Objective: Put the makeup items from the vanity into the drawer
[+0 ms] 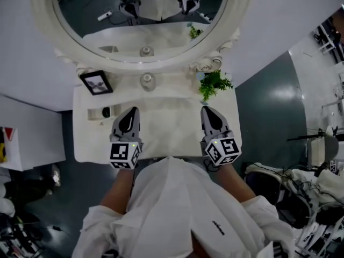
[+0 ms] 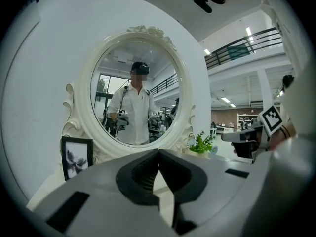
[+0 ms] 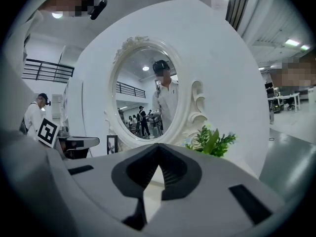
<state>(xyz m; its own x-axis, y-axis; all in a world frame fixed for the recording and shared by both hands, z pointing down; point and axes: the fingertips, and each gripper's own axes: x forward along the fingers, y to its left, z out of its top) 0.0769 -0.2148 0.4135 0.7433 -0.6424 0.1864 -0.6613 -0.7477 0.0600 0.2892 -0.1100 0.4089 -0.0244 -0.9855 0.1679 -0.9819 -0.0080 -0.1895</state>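
The white vanity top [image 1: 166, 117] stands under an oval mirror [image 1: 145, 15]. At its left side lie a small dark round item [image 1: 106, 112] and a pale tube [image 1: 94, 113]. A round clear jar [image 1: 147, 81] sits at the mirror's base. My left gripper [image 1: 131, 112] hovers over the vanity's left half, just right of those small items, shut and empty. My right gripper [image 1: 208, 110] hovers over the right half, also shut with nothing in it. In the gripper views the left gripper [image 2: 159, 150] and right gripper [image 3: 158, 145] both point at the mirror. No drawer shows.
A black picture frame [image 1: 97, 82] leans at the back left. A small green plant [image 1: 214, 83] stands at the back right. The vanity's front edge is against the person's white shirt. Grey floor lies on both sides, with cables and gear at the far right.
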